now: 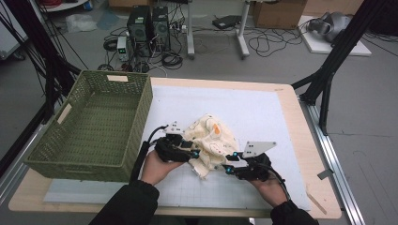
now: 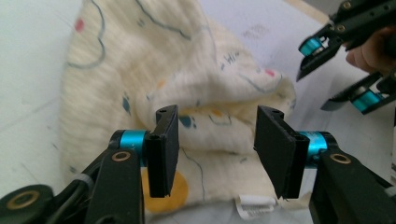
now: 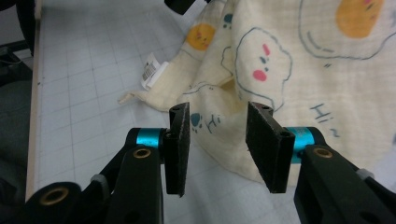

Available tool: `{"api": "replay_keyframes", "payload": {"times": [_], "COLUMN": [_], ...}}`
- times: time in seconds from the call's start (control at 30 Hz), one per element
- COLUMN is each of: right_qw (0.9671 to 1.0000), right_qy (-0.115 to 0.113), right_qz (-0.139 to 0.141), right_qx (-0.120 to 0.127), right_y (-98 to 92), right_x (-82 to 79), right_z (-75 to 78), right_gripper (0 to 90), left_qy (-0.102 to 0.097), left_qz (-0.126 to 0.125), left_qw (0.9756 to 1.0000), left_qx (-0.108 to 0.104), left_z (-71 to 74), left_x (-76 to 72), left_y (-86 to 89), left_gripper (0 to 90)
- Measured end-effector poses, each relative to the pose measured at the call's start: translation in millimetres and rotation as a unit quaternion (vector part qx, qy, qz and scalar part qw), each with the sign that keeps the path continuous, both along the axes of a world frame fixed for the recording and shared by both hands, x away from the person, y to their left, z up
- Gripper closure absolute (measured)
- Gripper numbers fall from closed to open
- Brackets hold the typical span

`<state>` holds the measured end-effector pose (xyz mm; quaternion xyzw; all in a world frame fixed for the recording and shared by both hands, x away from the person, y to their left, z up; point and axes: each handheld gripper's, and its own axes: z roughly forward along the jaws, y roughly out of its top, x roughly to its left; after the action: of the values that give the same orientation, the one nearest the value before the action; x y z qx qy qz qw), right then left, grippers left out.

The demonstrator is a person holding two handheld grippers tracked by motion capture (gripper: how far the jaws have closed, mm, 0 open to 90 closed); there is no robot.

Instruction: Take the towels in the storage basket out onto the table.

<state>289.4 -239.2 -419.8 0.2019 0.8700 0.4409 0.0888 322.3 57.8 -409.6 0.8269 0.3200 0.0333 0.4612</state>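
1. A cream printed cloth (image 1: 212, 140) lies crumpled on the white gridded mat (image 1: 263, 112) of the table, between the two grippers and to the right of the green woven basket (image 1: 94, 126).
2. The left gripper (image 1: 195, 153) comes at the cloth from its left side. In the left gripper view its jaws stand apart, with a fold of the cloth (image 2: 187, 93) lying in the gap between them and beyond them.
3. Neither pad of the left gripper presses on the fabric; the left pad looks close to the fold, though the blur makes contact hard to judge.
4. The cloth's white label (image 2: 254, 205) lies just below the gap, nearer the right jaw.
5. The right gripper (image 1: 226, 165) sits at the cloth's near right edge. Its jaws are moderately apart, and the lower edge of the cloth (image 3: 280, 70) runs between and beyond their tips without being pinched.
6. In the right gripper view the label (image 3: 153, 70) lies beyond the left jaw, well apart from it.
7. The right gripper (image 2: 334, 70) also shows beyond the left gripper's right jaw, open.
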Motion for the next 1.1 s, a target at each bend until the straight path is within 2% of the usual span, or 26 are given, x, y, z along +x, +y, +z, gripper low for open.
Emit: {"api": "replay_keyframes", "payload": {"times": [0.1, 0.13, 0.17, 0.2, 0.27, 0.33, 0.4, 0.43, 0.47, 0.53, 0.57, 0.7, 0.83, 0.87, 1.0, 1.1], "right_qw": [0.9998, 0.9994, 0.9991, 0.9991, 0.9981, 0.9976, 0.9976, 0.9975, 0.9976, 0.9974, 0.9974, 0.9972, 0.9978, 0.9982, 0.9985, 0.9984], "right_qy": [0.013, 0.023, 0.023, 0.023, 0.030, 0.028, 0.025, 0.020, 0.022, 0.017, 0.022, 0.022, 0.016, 0.017, 0.019, 0.018], "right_qz": [-0.001, -0.002, -0.004, -0.004, -0.007, -0.007, -0.008, -0.006, -0.002, 0.006, 0.009, 0.019, 0.022, 0.020, 0.020, 0.022], "right_qx": [-0.016, -0.027, -0.036, -0.036, -0.053, -0.064, -0.064, -0.067, -0.065, -0.069, -0.069, -0.069, -0.061, -0.054, -0.048, -0.048], "right_y": [7.0, 11.1, 12.9, 12.9, 16.9, 19.3, 19.8, 20.1, 19.3, 17.9, 16.3, 5.0, -8.0, -17.2, -34.8, -40.3], "right_x": [4.0, 7.1, 8.5, 8.5, 13.2, 16.3, 16.5, 17.1, 18.2, 19.2, 19.8, 16.3, 10.1, 6.5, 0.2, -3.4], "right_z": [-6.9, -11.9, -14.0, -14.0, -19.6, -23.5, -23.7, -23.5, -23.2, -22.4, -21.9, -15.4, -9.7, -7.3, -6.3, -6.6], "right_gripper": [58.8, 58.2, 58.2, 58.2, 58.8, 61.5, 64.7, 67.7, 77.8, 83.1, 83.9, 84.2, 84.0, 83.9, 83.8, 83.8], "left_qy": [0.012, 0.019, 0.034, 0.034, 0.034, 0.023, 0.015, 0.004, -0.006, 0.003, 0.007, -0.002, -0.008, -0.009, -0.014, -0.017], "left_qz": [-0.006, -0.011, -0.020, -0.020, -0.028, -0.029, -0.027, -0.026, -0.024, -0.028, -0.028, -0.029, -0.025, -0.024, -0.006, 0.006], "left_qw": [0.9996, 0.9993, 0.9982, 0.9982, 0.9966, 0.9962, 0.9958, 0.9951, 0.9946, 0.9949, 0.9950, 0.9938, 0.9949, 0.9951, 0.9959, 0.9962], "left_qx": [0.023, 0.029, 0.045, 0.045, 0.070, 0.079, 0.086, 0.095, 0.101, 0.097, 0.095, 0.107, 0.097, 0.096, 0.089, 0.086], "left_z": [-11.2, -14.8, -21.5, -21.5, -26.1, -27.7, -27.7, -27.7, -28.1, -28.0, -27.8, -23.4, -16.8, -16.5, -17.9, -18.0], "left_x": [-3.1, -3.3, -3.9, -3.9, -5.0, -6.4, -6.9, -8.0, -8.9, -7.6, -7.3, -11.8, -21.3, -24.2, -35.2, -39.0], "left_y": [-4.6, -5.6, -9.8, -9.8, -15.4, -20.2, -21.3, -22.3, -23.2, -21.8, -21.1, -17.3, -5.8, -2.1, 13.9, 23.5], "left_gripper": [58.3, 61.6, 62.5, 62.5, 62.4, 64.4, 67.4, 71.9, 84.1, 88.4, 88.8, 89.1, 89.2, 89.2, 89.1, 89.1]}}
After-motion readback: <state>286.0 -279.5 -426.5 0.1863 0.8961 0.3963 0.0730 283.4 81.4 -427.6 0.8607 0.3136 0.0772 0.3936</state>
